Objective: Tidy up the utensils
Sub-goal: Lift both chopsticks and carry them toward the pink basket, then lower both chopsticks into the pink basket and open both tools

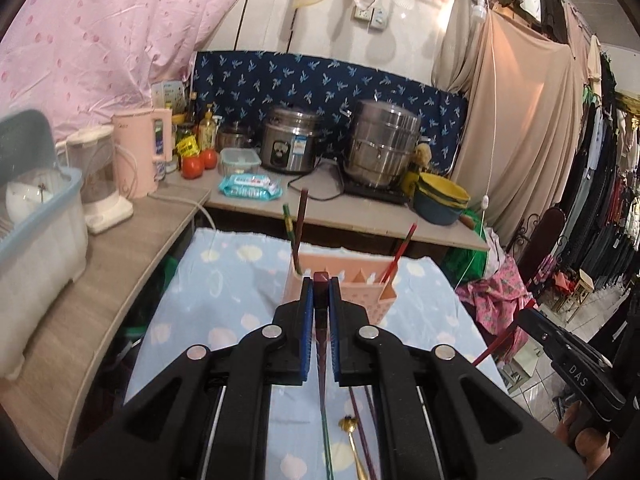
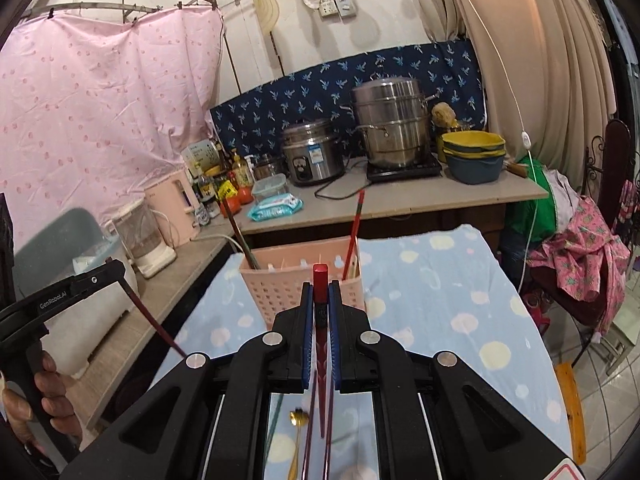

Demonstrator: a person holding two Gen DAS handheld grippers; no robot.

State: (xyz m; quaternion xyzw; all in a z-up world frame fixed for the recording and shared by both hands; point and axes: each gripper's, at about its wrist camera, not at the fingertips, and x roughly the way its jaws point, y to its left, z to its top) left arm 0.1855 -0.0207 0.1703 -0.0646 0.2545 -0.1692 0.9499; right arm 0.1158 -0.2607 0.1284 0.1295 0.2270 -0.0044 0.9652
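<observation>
You're looking at a glossy lacquered chopstick [image 2: 320,300], a perforated pink plastic basket [image 2: 280,284], soft matt cloth [image 2: 440,300], and shiny steel pots [image 2: 390,128] upper right.

Cloth-covered table with utensils and a holder

A pale blue spotted cloth [image 2: 432,304] covers the table; ahead of the fingertips stands a pink perforated utensil basket [image 2: 280,284], while beneath the tool lie a gold spoon [image 2: 297,420] and loose dark red chopsticks [image 2: 308,440] on the cloth.
</observation>
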